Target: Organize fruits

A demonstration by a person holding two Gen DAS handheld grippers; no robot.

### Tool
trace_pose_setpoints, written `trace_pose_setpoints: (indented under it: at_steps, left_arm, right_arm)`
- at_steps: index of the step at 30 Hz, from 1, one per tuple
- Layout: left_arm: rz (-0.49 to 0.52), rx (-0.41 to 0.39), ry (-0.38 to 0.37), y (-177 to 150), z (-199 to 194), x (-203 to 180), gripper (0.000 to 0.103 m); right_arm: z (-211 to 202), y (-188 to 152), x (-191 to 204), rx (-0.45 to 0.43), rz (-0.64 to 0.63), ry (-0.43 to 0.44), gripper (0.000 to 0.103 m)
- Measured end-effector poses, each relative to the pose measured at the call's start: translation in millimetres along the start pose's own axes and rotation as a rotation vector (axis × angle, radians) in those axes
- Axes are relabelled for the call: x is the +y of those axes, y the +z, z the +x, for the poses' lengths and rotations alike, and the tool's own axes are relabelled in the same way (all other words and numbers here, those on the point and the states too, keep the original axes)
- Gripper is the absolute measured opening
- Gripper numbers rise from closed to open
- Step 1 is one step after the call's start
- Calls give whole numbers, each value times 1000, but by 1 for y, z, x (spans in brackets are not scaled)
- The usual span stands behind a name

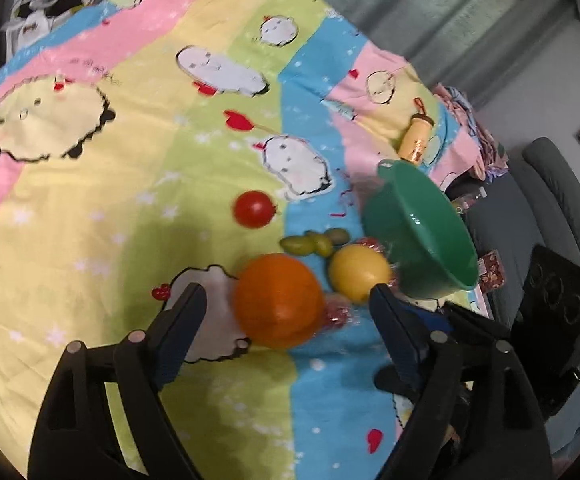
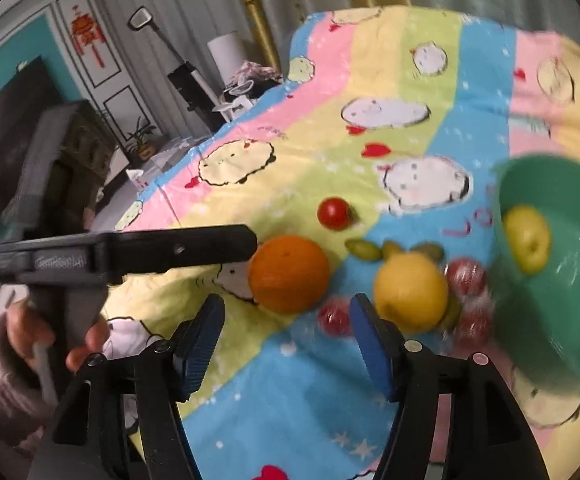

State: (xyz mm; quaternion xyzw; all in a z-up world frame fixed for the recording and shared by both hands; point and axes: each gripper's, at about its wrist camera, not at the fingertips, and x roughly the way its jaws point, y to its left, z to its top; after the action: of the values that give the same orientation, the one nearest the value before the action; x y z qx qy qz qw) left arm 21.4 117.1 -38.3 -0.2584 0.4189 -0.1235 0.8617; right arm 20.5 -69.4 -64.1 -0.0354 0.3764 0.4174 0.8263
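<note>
The cloth (image 1: 90, 220) with stripes and sheep covers the whole table; all the fruit sits on it. The green bowl (image 1: 422, 232) is tipped up on its side at the right of the fruit; the right wrist view shows one yellow-green fruit (image 2: 528, 240) inside it. The left claw (image 1: 286, 304) is wide open and holds nothing; the orange (image 1: 278, 300) sits between its two fingers, not pinched yet. The right claw (image 2: 286, 316) is open too, and empty; it hangs just in front of the orange. The lemon (image 1: 360, 272) lies just beside the orange, close to the bowl; the small tomato (image 1: 255, 209) sits alone, farther back; some little green fruits (image 1: 314, 243) lie between the tomato and the lemon; small red fruits (image 2: 466, 276) in shiny wrap lie near the bowl.

The orange is round and smooth; if the claw shuts off-center, it may pop out and roll into the lemon. The tipped bowl may spill its fruit if it leans more. Both claws are near one fruit, so they may bump.
</note>
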Motion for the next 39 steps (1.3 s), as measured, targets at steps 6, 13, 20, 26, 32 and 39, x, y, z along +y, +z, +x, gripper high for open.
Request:
trace_pose_setpoints:
  at_steps: [6, 13, 20, 26, 32, 39]
  left_arm:
    - [-20, 37, -37, -2, 13, 5, 82]
    - [-10, 71, -55, -6, 21, 3, 67]
    - [-29, 105, -36, -7, 33, 10, 66]
    - [-60, 98, -43, -7, 31, 15, 63]
    - [-16, 59, -34, -10, 19, 2, 62]
    - [59, 8, -49, -3, 1, -26, 61]
  right_arm:
    - [24, 5, 15, 5, -56, 5, 65]
    - [63, 24, 9, 111, -145, -74, 66]
    - [75, 28, 21, 169, -273, -109, 67]
    - [81, 31, 23, 191, -299, -115, 68]
    - [67, 25, 26, 115, -256, -113, 67]
    - [33, 29, 31, -1, -226, -123, 67]
